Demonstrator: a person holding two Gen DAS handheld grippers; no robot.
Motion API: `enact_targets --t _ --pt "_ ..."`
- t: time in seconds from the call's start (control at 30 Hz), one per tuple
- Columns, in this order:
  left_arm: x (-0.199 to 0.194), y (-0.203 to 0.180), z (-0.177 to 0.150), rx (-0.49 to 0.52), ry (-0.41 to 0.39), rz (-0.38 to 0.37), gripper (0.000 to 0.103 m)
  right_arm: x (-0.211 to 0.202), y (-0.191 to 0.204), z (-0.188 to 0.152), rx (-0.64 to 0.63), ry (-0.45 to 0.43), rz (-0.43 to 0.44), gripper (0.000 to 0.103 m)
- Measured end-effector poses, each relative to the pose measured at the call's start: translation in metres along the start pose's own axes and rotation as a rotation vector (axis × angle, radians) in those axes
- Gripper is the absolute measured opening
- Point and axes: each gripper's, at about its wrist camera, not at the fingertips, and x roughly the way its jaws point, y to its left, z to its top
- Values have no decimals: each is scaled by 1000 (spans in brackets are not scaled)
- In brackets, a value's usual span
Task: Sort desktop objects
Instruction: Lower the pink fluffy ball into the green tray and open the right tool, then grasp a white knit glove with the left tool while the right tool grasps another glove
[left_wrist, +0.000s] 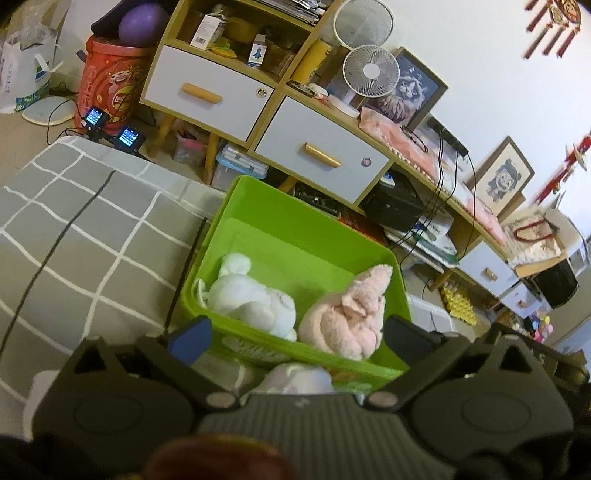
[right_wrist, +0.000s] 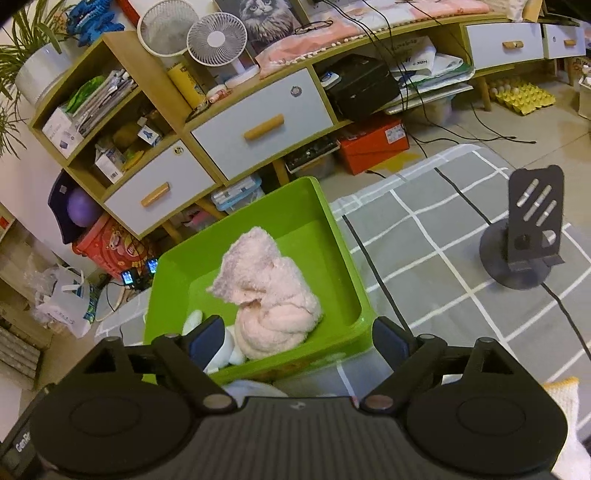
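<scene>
A bright green bin (left_wrist: 295, 236) stands at the far edge of the grey checked cloth. Two plush toys lie in its near end, a white one (left_wrist: 251, 299) on the left and a pink one (left_wrist: 343, 317) on the right. My left gripper (left_wrist: 299, 338) hangs over the bin's near wall, open wide, its pads touching neither toy. In the right wrist view the pink toy (right_wrist: 269, 295) fills the middle of the bin (right_wrist: 332, 236), and the white toy (right_wrist: 227, 350) is mostly hidden behind a finger. My right gripper (right_wrist: 299, 339) is open above the near rim, holding nothing.
A black cable (right_wrist: 376, 273) runs over the grey checked cloth (right_wrist: 443, 240) beside the bin. To the right stands a black stand (right_wrist: 524, 236). Behind the bin is a wooden cabinet (left_wrist: 321, 155) with white drawers and floor clutter. Something pale and blurred (left_wrist: 295, 376) lies just before the bin.
</scene>
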Motion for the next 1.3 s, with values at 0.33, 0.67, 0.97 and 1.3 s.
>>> enact_targets --t 0.33,0.67,0.97,1.3 --pt "-27 17 -6 55 68 54 102 -13 -2 -13 -21 104 9 89" --pt "-45 37 -23 105 174 140 102 -29 -14 -33 -42 177 11 94" --pt "-57 53 -32 87 247 182 102 -41 -22 -56 -46 259 35 95" --pt "-62 76 -35 56 268 226 102 -43 -40 -68 -54 304 -2 96"
